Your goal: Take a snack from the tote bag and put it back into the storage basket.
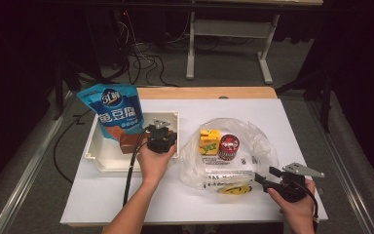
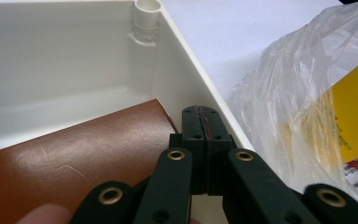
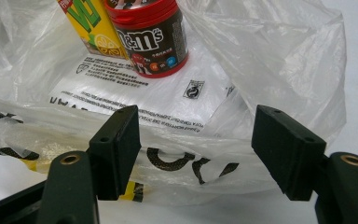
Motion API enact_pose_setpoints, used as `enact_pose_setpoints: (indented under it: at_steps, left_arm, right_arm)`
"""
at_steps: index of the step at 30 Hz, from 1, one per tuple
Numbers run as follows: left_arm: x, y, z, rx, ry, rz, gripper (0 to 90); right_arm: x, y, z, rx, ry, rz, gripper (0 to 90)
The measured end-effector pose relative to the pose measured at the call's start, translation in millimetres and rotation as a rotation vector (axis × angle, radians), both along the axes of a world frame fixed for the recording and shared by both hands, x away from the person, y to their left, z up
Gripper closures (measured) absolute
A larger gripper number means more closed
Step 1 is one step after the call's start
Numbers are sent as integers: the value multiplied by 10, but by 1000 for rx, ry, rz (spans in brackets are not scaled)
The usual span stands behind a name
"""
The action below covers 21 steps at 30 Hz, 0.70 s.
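Observation:
A white tray (image 1: 93,151) at the left holds a blue snack bag (image 1: 112,112) and a brown packet (image 1: 129,142). My left gripper (image 1: 155,130) hangs over the tray's right side. In the left gripper view its jaws are shut (image 2: 203,126) with nothing seen between them, beside the brown packet (image 2: 74,158) and close to the tray wall (image 2: 186,60). A clear plastic bag (image 1: 253,141) lies at centre right with a yellow juice box (image 1: 209,141) and a red M&M's can (image 1: 228,147) in it. My right gripper (image 1: 265,174) stands open at the bag's near edge (image 3: 196,149).
The white tabletop (image 1: 102,195) ends in a wooden strip (image 1: 204,92) at the back. Beyond it, cables (image 1: 146,63) and a desk frame (image 1: 229,48) stand on the grey floor. A yellow print (image 1: 236,189) shows on the bag's near fold.

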<state>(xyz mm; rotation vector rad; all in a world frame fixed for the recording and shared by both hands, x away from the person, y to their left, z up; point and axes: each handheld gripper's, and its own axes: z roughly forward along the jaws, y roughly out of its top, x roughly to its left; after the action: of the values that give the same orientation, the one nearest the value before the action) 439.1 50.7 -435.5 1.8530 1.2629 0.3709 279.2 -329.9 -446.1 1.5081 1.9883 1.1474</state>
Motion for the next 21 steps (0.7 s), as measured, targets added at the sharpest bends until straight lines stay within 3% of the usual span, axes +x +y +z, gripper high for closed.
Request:
enact_pose_setpoints:
  at_steps: [3, 6, 10, 15, 21]
  left_arm:
    - [-4, -3, 8, 13, 2, 4, 898]
    - [-24, -16, 18, 56, -9, 21, 900]
    - [-60, 25, 18, 63, -12, 35, 900]
    - [-124, 152, 9, 75, -23, 48, 900]
    - [-173, 394, -5, 60, -24, 80, 900]
  right_arm:
    - [3, 13, -5, -2, 5, -1, 328]
    - [5, 19, -8, -11, 4, 2, 328]
    - [1, 11, -6, -11, 3, -1, 328]
    - [6, 7, -10, -8, 3, -1, 329]
    - [5, 20, -8, -10, 5, 1, 329]
